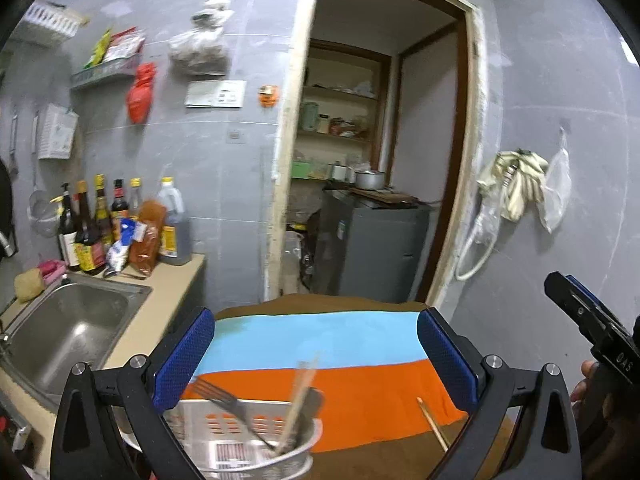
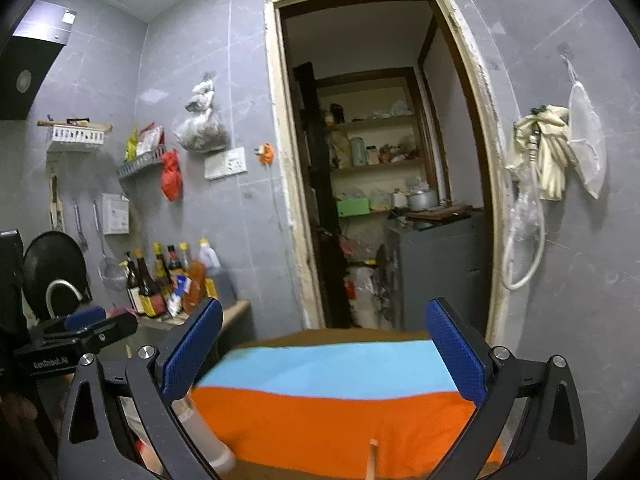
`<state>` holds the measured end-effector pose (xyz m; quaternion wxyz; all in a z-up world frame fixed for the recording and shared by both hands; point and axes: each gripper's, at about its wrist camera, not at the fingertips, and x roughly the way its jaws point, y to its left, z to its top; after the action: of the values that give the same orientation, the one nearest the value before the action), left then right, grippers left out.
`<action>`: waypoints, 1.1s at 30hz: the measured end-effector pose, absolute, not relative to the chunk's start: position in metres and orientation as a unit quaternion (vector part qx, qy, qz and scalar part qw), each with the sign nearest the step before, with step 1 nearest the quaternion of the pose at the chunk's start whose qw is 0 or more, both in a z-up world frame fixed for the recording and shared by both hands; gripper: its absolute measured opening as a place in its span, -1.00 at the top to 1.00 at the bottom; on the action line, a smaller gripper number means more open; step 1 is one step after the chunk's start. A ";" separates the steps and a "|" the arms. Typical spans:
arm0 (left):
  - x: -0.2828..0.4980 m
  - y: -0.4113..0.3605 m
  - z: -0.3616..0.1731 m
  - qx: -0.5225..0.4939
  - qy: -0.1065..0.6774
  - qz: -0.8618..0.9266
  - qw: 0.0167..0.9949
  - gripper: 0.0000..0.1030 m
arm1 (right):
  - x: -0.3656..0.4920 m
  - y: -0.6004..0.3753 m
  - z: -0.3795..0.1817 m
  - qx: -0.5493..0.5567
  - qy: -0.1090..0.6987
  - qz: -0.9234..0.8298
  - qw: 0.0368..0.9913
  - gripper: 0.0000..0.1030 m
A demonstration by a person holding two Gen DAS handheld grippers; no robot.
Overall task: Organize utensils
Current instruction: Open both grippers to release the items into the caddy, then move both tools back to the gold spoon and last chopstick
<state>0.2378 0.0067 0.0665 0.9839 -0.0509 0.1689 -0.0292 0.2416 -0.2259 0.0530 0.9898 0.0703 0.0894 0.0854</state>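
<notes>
My left gripper (image 1: 316,354) stands open above the near end of a table covered by a blue and orange cloth (image 1: 320,344), nothing between its blue pads. Below it a metal utensil cup (image 1: 276,456) holds a fork (image 1: 224,396) and blurred chopsticks (image 1: 302,392), with a white slotted basket (image 1: 224,420) behind it. A single chopstick (image 1: 432,424) lies on the cloth to the right. My right gripper (image 2: 326,354) is also open and empty over the same cloth (image 2: 328,400); a chopstick tip (image 2: 373,460) shows at the bottom edge. Each gripper appears at the edge of the other's view.
A steel sink (image 1: 68,332) and countertop with several sauce bottles (image 1: 100,232) lie to the left. Ahead is an open doorway (image 1: 384,140) with shelves and a grey cabinet (image 1: 380,252). Cloths and a bag (image 1: 520,188) hang on the right wall. A person's fingers (image 1: 588,380) hold the right gripper.
</notes>
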 end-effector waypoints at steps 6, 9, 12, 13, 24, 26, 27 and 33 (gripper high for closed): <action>0.245 -0.033 0.046 -0.056 0.194 -0.046 0.978 -0.98 | 0.242 -0.276 0.030 0.064 0.125 0.064 0.988 -0.94; 0.249 -0.047 0.034 -0.060 0.208 -0.051 0.975 -0.98 | 0.241 -0.296 0.015 0.063 0.144 0.056 0.986 -0.94; 0.256 -0.062 0.017 -0.062 0.230 -0.055 0.970 -0.98 | 0.244 -0.312 -0.003 0.065 0.164 0.048 0.983 -0.94; 0.257 -0.064 0.012 -0.063 0.236 -0.056 0.968 -0.98 | 0.246 -0.318 -0.011 0.065 0.173 0.046 0.982 -0.94; 0.281 -0.079 -0.059 -0.071 0.321 -0.051 0.943 -0.98 | 0.263 -0.328 -0.094 0.064 0.269 0.055 0.959 -0.94; 0.287 -0.081 -0.071 -0.072 0.338 -0.046 0.937 -0.98 | 0.267 -0.325 -0.108 0.058 0.283 0.059 0.955 -0.93; 0.290 -0.081 -0.077 -0.072 0.347 -0.043 0.934 -0.98 | 0.270 -0.322 -0.115 0.054 0.292 0.061 0.953 -0.93; 0.306 -0.082 -0.108 -0.066 0.392 -0.025 0.917 -0.98 | 0.284 -0.305 -0.141 0.031 0.333 0.082 0.939 -0.93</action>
<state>0.3063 -0.0816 -0.1077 0.9173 -0.0658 0.3919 -0.0253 0.2836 -0.3049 -0.1411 0.9388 0.0310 0.3331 0.0819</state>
